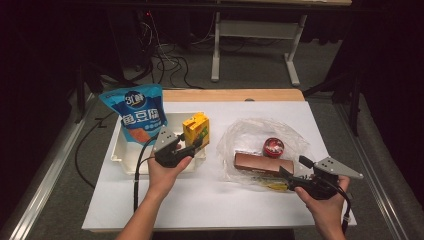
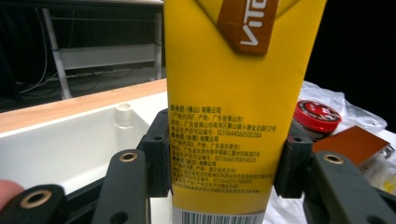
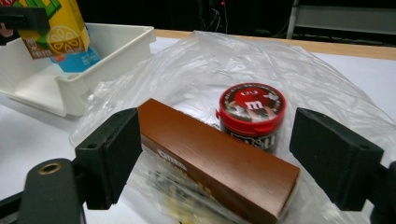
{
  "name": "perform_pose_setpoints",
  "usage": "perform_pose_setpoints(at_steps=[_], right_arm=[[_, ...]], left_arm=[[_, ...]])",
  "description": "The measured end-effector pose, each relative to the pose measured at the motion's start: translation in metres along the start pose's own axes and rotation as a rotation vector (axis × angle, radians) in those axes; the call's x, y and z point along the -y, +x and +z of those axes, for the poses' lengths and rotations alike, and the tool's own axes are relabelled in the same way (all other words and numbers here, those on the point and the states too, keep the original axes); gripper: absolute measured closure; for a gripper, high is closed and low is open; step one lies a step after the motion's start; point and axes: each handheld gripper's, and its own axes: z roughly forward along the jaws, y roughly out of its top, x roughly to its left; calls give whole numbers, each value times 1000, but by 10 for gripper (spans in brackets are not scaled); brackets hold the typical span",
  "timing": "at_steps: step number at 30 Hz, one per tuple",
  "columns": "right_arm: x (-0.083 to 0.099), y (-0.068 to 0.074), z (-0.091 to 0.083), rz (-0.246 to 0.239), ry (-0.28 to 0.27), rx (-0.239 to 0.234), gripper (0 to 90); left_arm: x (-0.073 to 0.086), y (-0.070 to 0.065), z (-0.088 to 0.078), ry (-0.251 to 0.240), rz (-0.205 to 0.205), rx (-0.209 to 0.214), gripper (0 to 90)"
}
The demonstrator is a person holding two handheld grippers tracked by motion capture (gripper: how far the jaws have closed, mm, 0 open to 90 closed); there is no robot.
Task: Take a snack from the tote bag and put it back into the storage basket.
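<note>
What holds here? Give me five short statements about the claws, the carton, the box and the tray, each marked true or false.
1. The left claw grips the yellow carton. True.
2. The right claw is clamped on the brown box. False: its jaws stand open, apart from the box.
3. The red-lidded tub lies on the clear plastic bag. True.
4. The blue snack bag lies flat on the plastic bag. False: it stands in the white tray.
5. The brown box lies in the tray. False: it lies on the plastic bag.
</note>
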Motion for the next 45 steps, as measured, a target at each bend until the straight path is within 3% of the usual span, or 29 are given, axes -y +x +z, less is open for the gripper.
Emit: perform_pose_setpoints(at_steps=[4, 11, 17, 24, 27, 33, 36, 38, 40, 43, 45], right_arm=[[8, -5, -7, -23, 6, 2, 171], [23, -15, -14, 17, 14, 16, 182], [25, -17, -17, 22, 6, 37, 194], [27, -17, -14, 23, 9, 36, 199], [28, -17, -13, 24, 14, 37, 202], [29, -18, -13, 30, 15, 42, 209], [30, -19, -13, 37, 18, 45, 213], [30, -20, -13, 40, 21, 47, 214], [30, -20, -13, 38, 21, 50, 214], [30, -21, -14, 43, 16, 49, 216], [30, -21, -14, 43, 15, 51, 218]], left_arm=[[2, 11, 0, -2, -15, -25, 509], [9, 24, 5, 11, -27, -64, 508], [18, 32, 15, 34, -27, -78, 508], [25, 41, 29, 48, -58, -98, 507], [28, 46, 36, 61, -80, -107, 508], [30, 51, 52, 102, -66, -137, 506], [33, 53, 58, 111, -77, -134, 506], [33, 54, 63, 151, -87, -150, 506], [34, 55, 66, 169, -84, -156, 506], [34, 53, 73, 207, -33, -166, 505], [36, 52, 76, 212, -21, -171, 505]])
